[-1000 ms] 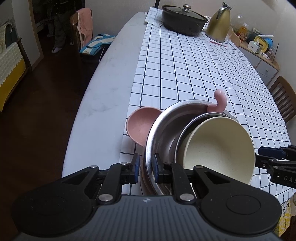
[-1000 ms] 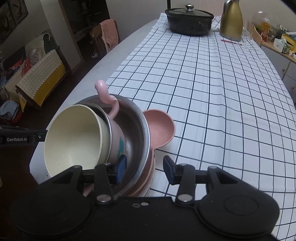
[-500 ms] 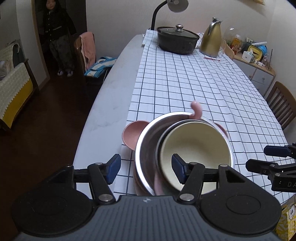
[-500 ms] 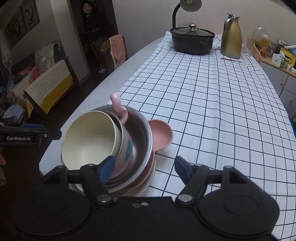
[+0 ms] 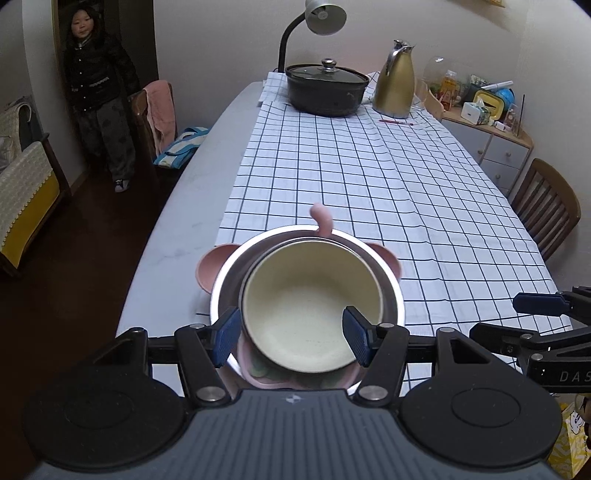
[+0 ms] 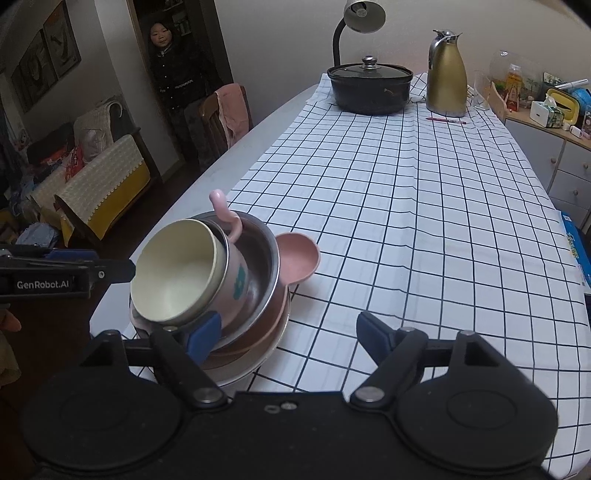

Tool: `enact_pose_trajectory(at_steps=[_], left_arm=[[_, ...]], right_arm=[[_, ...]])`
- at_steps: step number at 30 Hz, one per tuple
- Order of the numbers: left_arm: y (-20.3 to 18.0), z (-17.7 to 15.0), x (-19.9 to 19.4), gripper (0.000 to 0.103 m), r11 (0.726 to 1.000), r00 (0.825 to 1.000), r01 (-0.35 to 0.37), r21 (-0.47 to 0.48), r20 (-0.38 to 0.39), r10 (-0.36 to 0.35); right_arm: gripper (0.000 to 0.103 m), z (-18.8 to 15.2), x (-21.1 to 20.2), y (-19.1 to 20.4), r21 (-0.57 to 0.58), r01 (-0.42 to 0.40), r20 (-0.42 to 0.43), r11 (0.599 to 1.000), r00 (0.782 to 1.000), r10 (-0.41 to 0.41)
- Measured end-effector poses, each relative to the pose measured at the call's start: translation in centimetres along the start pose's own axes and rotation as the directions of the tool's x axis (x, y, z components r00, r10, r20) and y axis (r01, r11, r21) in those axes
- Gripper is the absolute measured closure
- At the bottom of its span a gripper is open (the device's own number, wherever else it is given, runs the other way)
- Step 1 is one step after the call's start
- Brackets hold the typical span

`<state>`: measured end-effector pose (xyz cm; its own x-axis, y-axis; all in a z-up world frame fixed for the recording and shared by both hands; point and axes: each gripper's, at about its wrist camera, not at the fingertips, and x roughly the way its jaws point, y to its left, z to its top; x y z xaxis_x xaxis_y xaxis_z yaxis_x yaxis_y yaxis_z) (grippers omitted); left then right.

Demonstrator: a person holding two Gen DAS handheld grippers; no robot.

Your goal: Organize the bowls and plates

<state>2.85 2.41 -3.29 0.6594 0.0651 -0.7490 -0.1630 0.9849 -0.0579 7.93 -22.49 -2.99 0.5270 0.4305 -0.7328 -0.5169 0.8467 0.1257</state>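
**A lived-in family dining room**

We're at a long white dining table [image 5: 184, 206] draped in a black-grid white tablecloth [image 5: 369, 192]. At twelve o'clock sit a lidded black casserole pot [image 5: 327, 90], a gold metal thermos jug [image 5: 394, 79] and a grey gooseneck lamp [image 5: 325, 16]. Wooden slat-back chair [image 5: 546, 206] at three o'clock, cluttered pale drawer cabinet [image 5: 495, 147] at two. At ten o'clock, a child in dark clothes [image 5: 98, 85] stands in the doorway.

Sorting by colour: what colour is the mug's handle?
Pink: the mug's handle shows best in the right wrist view, above the steel bowl.
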Motion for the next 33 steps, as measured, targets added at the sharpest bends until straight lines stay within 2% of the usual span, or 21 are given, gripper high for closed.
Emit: enact_pose_trajectory(at_steps=[9,15,22,23,25,29,33], left_arm=[[-2.0,-0.4,0.6,0.043,0.999,0.998,0.052,-0.001,-0.034,-0.052],[-3.4,-0.9,0.2,0.043,0.998,0.997,0.069,0.014,-0.030,-0.069],[-5.7,-1.7,0.1,0.043,0.994,0.994,0.104,0.031,-0.036,-0.103],[-6.1,-1.8,0.0,0.041,0.993,0.994,0.109,0.035,-0.036,-0.107],[-6.9,-2.1,-0.1,0.027,0.993,0.993,0.113,0.044,-0.025,-0.112],[-8.4,-2.5,-0.7,0.025,0.990,0.992,0.125,0.067,0.005,-0.125],[-9.4,-2.8,-1.1,0.015,0.988,0.990,0.140,0.063,0.021,-0.142]], right_arm=[[0.022,-0.6,-0.9,-1.1,0.009,0.007,0.002,1.000,1.000,-0.007],[0.021,-1.1,-1.7,-1.7,0.022,0.008,0.001,1.000,1.000,-0.008],[0.013,-2.1,-3.5,-3.2,0.045,0.031,0.026,0.999,0.999,-0.032],[0.011,-2.3,-3.8,-3.4,0.046,0.036,0.031,0.998,0.999,-0.038],[0.008,-2.7,-4.4,-3.9,0.054,0.050,0.045,0.997,0.998,-0.052],[0.004,-3.4,-5.6,-5.0,0.085,0.074,0.070,0.994,0.994,-0.080],[0.002,-4.1,-6.7,-5.8,0.104,0.090,0.092,0.990,0.991,-0.100]])
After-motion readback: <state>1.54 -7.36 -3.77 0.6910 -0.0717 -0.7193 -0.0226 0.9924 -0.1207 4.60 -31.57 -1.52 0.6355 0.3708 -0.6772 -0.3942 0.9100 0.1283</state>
